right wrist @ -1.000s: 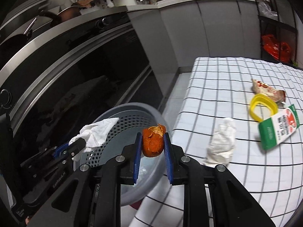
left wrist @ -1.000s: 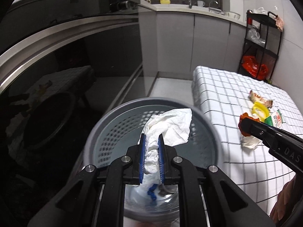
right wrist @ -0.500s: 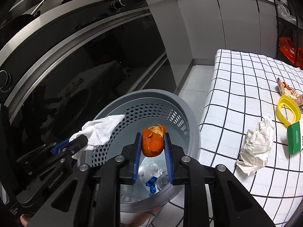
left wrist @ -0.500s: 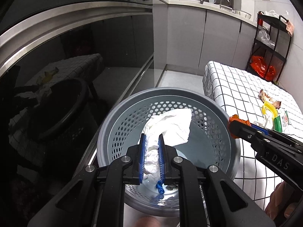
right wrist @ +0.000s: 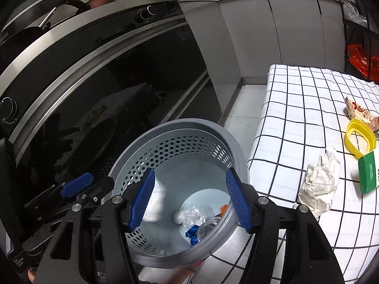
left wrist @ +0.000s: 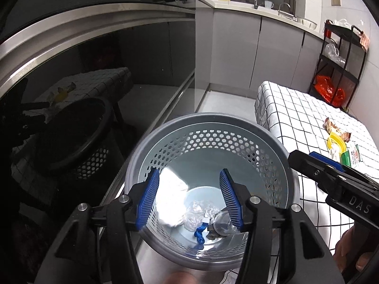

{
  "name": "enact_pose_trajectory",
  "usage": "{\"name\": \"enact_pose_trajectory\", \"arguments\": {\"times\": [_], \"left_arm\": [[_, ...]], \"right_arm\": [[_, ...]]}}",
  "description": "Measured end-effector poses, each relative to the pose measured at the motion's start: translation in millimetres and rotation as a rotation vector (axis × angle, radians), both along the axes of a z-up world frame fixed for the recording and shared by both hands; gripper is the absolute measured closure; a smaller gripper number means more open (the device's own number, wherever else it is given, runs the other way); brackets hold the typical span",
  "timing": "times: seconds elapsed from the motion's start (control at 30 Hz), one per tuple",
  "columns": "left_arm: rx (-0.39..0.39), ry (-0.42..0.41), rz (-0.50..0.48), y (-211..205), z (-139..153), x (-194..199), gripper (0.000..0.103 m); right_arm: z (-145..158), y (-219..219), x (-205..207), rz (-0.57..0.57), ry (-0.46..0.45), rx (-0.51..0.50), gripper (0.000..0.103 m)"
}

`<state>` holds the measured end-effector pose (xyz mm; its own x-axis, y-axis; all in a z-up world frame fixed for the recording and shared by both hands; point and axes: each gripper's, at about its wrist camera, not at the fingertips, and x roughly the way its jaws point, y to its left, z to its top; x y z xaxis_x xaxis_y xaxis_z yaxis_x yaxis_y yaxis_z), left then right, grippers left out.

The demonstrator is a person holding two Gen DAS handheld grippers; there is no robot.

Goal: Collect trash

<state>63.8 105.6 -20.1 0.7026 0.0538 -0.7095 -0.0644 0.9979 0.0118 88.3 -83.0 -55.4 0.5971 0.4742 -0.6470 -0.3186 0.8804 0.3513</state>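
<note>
A grey perforated trash basket [left wrist: 208, 123] stands on the floor beside the checked table; it also shows in the right wrist view [right wrist: 189, 124]. My left gripper [left wrist: 193, 201] is open and empty above it. My right gripper [right wrist: 189, 198] is open and empty above it too. Inside lie a white tissue [left wrist: 170, 201], clear plastic wrap [left wrist: 199, 213], a blue scrap [left wrist: 199, 232] and an orange peel [right wrist: 223, 208]. On the table remain a crumpled tissue [right wrist: 319, 182], a yellow ring [right wrist: 360, 139], a green carton [right wrist: 369, 172] and a snack wrapper [right wrist: 360, 113].
A dark glass oven front [right wrist: 106, 94] rises left of the basket. The checked table [right wrist: 308, 118] is to the right. Grey cabinets [left wrist: 272, 47] and a black rack [left wrist: 341, 64] with a red bag stand at the back.
Both grippers have opened. The white tissue dropped from the left gripper and the orange peel from the right, both into the basket.
</note>
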Motion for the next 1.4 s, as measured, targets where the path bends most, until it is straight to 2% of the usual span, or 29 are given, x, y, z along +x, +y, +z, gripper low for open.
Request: {"name": "enact_pose_trajectory", "arguments": {"times": [0.7, 1.4], "left_arm": [[0.002, -0.014, 0.017, 3.7, 0.6, -0.3, 0.042], [0.020, -0.041, -0.023, -20.0, 1.9, -3.3, 0.031]], "right_arm": [[1.1, -0.8, -4.5, -0.011, -0.012, -0.045, 0.043], [9.2, -46.8, -15.5, -0.117, -0.051, -0.085, 0.036]]}}
